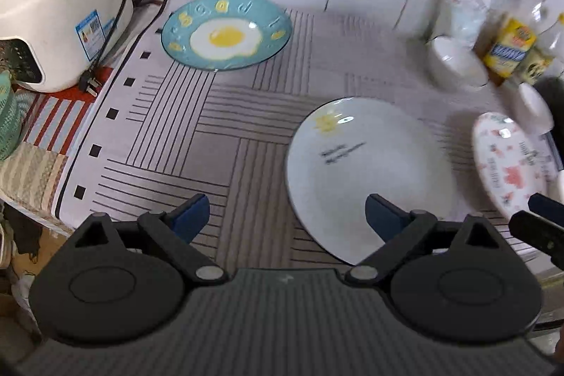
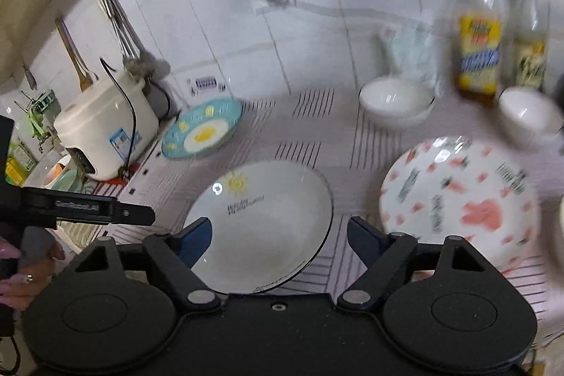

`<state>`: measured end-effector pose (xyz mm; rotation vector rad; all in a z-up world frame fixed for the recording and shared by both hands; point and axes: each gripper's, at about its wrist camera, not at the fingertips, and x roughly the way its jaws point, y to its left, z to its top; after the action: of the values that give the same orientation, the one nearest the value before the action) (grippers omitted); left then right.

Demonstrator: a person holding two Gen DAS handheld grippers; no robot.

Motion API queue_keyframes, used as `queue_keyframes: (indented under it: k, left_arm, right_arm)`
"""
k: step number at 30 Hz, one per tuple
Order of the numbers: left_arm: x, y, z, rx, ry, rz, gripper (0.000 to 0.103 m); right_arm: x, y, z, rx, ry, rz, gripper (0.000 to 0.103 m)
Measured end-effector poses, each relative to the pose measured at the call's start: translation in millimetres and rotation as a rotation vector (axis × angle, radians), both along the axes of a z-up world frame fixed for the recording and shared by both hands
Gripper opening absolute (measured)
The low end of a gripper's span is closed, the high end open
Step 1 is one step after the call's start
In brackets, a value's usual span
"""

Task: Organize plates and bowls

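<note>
1. Left tool (image 1: 287,217): jaws spread wide, nothing gripped, hanging over the near-left edge of the white sun plate (image 1: 366,171).
2. Right tool (image 2: 278,238): also wide and empty, above that plate's near-right rim.
3. Pink-print plate (image 2: 458,199) just right of the sun plate.
4. Egg plate (image 1: 225,30) well behind-left of it.
5. Two white bowls (image 2: 396,103) behind it, by blurry bottles (image 2: 477,34).
6. All on the striped desk (image 1: 211,115).
</note>
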<state>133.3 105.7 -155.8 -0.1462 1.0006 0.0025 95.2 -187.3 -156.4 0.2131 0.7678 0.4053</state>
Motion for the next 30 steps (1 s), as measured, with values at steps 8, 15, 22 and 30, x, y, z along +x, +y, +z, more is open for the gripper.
queue_keyframes:
  k: [8, 15, 22, 30]
  left_arm:
    - [26.6, 6.8, -47.4, -0.005, 0.088, 0.095, 0.076]
    - [38.6, 4.0, -62.4, -0.037, 0.135, 0.092, 0.06]
    - [44.7, 8.0, -65.8, -0.129, 0.17, 0.116, 0.036]
    - [50.2, -4.5, -69.2, -0.167, 0.189, 0.081, 0.018]
  right_arm:
    - [18.3, 6.7, -47.5, 0.048, 0.059, -0.059, 0.049]
    - [32.3, 8.0, -66.8, 0.032, 0.132, -0.077, 0.043]
    - [27.8, -2.4, -76.8, 0.111, 0.159, -0.129, 0.015]
    - [36.1, -7.0, -78.4, 0.138, 0.194, -0.105, 0.015]
